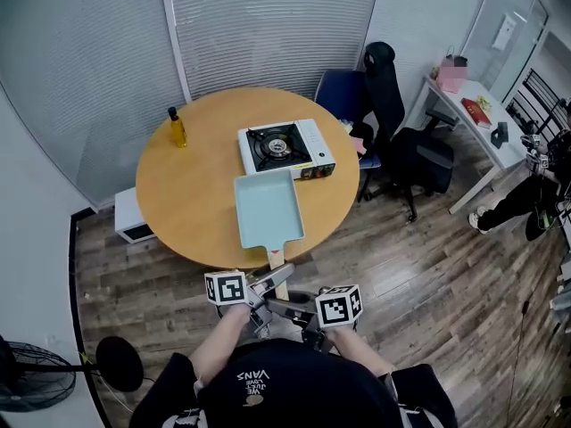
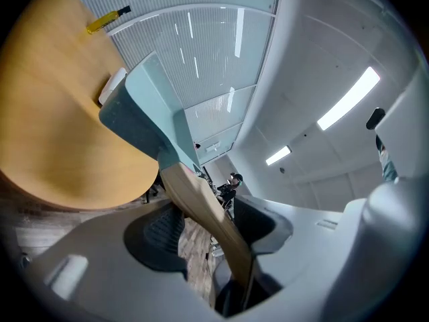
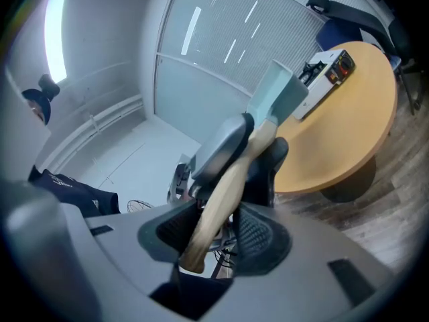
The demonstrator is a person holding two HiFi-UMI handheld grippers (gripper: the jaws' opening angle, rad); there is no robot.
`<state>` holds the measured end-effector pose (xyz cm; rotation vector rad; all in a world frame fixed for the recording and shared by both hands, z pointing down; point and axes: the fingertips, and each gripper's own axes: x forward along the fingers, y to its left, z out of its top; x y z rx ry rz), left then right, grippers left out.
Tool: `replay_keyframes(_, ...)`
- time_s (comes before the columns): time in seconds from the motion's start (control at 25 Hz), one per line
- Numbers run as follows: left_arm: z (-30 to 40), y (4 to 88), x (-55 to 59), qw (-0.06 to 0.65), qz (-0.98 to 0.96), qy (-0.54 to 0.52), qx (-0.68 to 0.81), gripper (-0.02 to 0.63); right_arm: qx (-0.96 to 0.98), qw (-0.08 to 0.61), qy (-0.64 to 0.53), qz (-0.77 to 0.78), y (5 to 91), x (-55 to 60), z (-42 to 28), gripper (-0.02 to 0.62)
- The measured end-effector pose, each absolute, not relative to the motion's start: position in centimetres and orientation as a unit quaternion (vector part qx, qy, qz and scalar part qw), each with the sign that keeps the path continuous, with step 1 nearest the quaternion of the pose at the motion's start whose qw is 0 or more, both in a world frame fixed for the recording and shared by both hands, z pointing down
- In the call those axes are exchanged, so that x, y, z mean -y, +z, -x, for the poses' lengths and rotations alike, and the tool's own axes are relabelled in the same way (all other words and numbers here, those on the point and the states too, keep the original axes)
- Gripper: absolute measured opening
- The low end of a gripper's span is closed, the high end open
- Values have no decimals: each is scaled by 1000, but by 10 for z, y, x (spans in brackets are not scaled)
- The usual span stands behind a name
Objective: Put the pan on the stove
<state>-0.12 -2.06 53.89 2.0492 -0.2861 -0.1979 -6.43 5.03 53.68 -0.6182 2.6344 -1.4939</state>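
Looking down on a round wooden table point(image 1: 187, 194), with a portable gas stove point(image 1: 285, 150) toward its far side and a pale blue rectangular pan point(image 1: 266, 210) over the near part, just short of the stove and apparently raised off the wood, judging by the dark underside shown in the left gripper view. Holding the pan by its wooden handle point(image 1: 277, 264), jutting past the table's near edge, with the left gripper point(image 1: 264, 285) and the right gripper point(image 1: 299, 308), each clamped on that handle at a middling width, one behind the other. To do this carry well: keep both grips firm and acting as one, hold the pan level without twisting the handle, lift enough to clear the stove's near rim, centre over the black burner point(image 1: 274, 145), then lower flat onto the supports before letting go. Steer clear of the yellow bottle point(image 1: 178, 128) standing well off to the left. Counting: one table, one stove, one pan, two grippers, one bottle.
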Motion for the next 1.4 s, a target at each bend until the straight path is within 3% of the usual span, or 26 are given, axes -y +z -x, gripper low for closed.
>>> replay_keyframes(0.6,25,541,116,522,-847,-57,82,221,-837,51,-485,248,532,53,94,158)
replay_keyframes(1.4,-41,558,241,534,-832,-77,128,222,-838,25,-508,199,550,170,22,160)
